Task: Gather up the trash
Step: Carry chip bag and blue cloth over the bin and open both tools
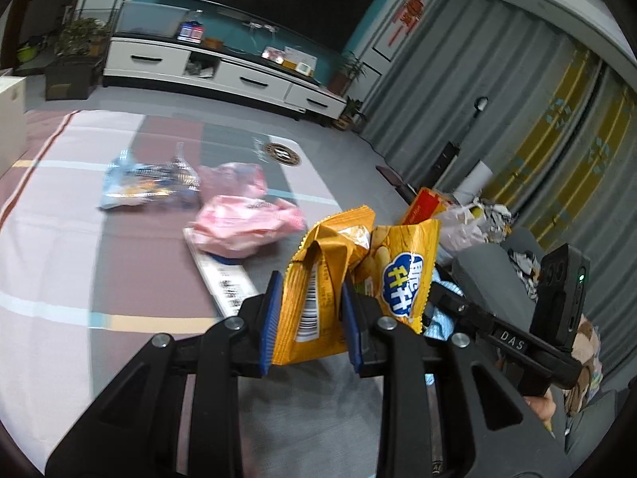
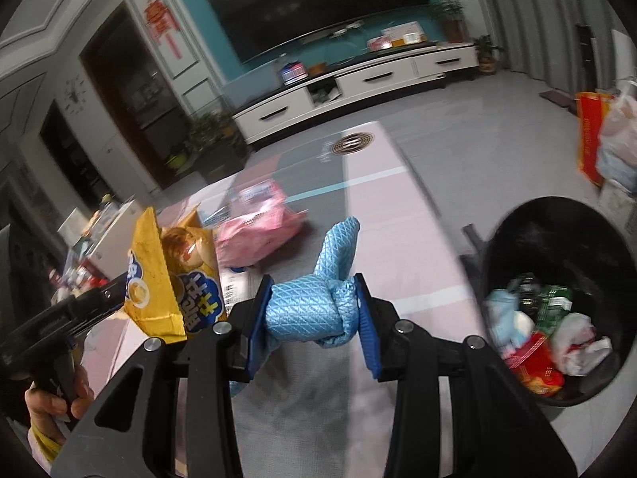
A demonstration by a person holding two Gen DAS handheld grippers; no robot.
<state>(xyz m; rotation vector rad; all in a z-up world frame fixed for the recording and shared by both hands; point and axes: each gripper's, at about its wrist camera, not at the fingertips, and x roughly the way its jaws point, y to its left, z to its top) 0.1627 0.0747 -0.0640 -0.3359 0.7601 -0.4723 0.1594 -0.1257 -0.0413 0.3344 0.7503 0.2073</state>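
Left gripper (image 1: 310, 318) jaws clamp the yellow chip bag (image 1: 318, 279), right gripper (image 2: 314, 314) jaws clamp a blue cloth (image 2: 314, 306); black bin (image 2: 557, 239) right of them is part-filled, pink wrappers (image 1: 243, 223) and silver-blue bag (image 1: 147, 183) ahead on the worktop (image 1: 59, 239) still to collect.

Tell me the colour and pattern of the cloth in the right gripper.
Light blue cloth with a quilted diamond weave, clamped in the right gripper; the right wrist view shows it best.

Dark TV (image 2: 318, 4) above white TV cabinet (image 1: 223, 69); potted plant (image 1: 79, 38) left.
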